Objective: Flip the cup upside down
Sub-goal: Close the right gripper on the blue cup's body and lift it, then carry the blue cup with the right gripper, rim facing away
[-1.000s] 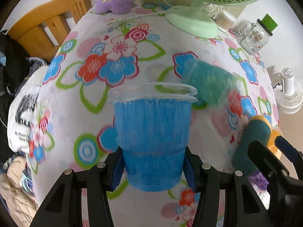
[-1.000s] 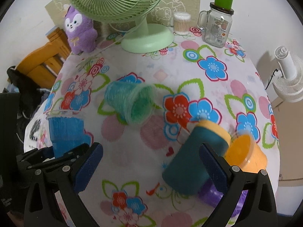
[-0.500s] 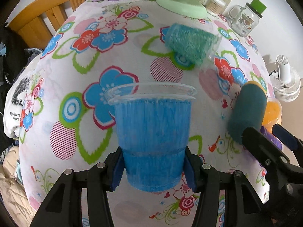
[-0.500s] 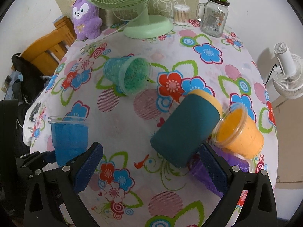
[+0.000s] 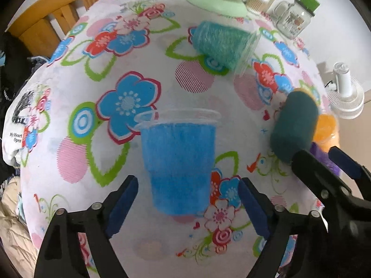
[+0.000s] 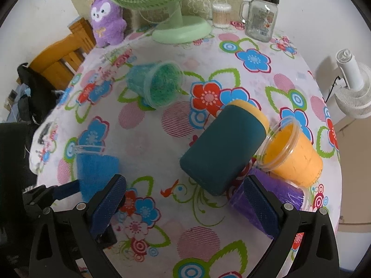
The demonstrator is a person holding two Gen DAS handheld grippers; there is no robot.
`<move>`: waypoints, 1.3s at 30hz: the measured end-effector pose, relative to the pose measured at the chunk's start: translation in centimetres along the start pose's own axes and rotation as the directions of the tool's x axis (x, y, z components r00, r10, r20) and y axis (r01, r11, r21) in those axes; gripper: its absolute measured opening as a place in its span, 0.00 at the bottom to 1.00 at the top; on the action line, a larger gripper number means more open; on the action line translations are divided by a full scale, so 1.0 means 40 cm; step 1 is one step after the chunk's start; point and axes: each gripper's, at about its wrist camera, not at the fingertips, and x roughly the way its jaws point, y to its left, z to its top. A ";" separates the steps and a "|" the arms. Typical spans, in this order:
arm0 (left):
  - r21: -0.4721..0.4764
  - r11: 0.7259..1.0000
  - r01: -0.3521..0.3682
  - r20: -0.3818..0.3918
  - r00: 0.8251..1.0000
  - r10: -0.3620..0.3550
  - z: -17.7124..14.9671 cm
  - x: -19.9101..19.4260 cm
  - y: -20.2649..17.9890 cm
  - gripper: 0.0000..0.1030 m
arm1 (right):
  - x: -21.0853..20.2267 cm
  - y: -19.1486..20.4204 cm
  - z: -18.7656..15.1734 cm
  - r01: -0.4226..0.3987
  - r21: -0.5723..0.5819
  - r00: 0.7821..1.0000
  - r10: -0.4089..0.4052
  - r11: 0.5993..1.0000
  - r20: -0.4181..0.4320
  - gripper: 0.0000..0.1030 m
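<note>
A blue cup with a clear rim stands upright, mouth up, on the flowered tablecloth. My left gripper is open, its blue pads on either side of the cup's base and apart from it. The cup also shows at the left of the right wrist view. My right gripper is open and empty above the cloth, close to a dark teal cup lying on its side.
A light teal cup lies on its side mid-table. An orange cup and a purple cup lie by the dark teal one. A green fan, glass jar, cotton-swab tub and purple plush stand at the back.
My left gripper has opened and let go of the blue cup, which now stands on the cloth. Both grippers have drawn back a little.
</note>
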 end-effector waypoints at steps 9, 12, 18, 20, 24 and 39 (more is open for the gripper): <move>0.085 0.996 0.005 0.043 0.999 -0.009 -0.033 -0.108 0.059 0.88 | -0.097 0.081 -0.015 -0.014 -0.002 0.997 0.014 1.000 0.077 0.99; 0.147 0.989 -0.011 0.047 0.999 0.004 -0.038 -0.131 0.094 0.88 | -0.117 0.116 -0.033 -0.019 0.016 0.994 0.018 1.000 0.106 0.99; 0.246 0.969 -0.002 0.062 0.998 -0.014 -0.032 -0.166 0.170 0.88 | -0.143 0.191 -0.082 0.002 0.064 0.983 -0.014 0.998 0.184 0.99; 0.295 0.955 -0.002 0.061 0.998 -0.017 -0.028 -0.166 0.187 0.88 | -0.149 0.208 -0.099 0.019 0.098 0.978 -0.039 0.995 0.207 0.99; 0.341 0.940 -0.010 0.054 0.998 -0.009 -0.023 -0.154 0.204 0.88 | -0.151 0.230 -0.137 0.014 0.128 0.960 -0.049 0.992 0.276 0.99; 0.417 0.905 -0.082 0.128 0.991 0.031 -0.030 -0.022 0.280 0.88 | 0.032 0.290 -0.241 0.063 0.108 0.916 -0.100 0.992 0.389 0.88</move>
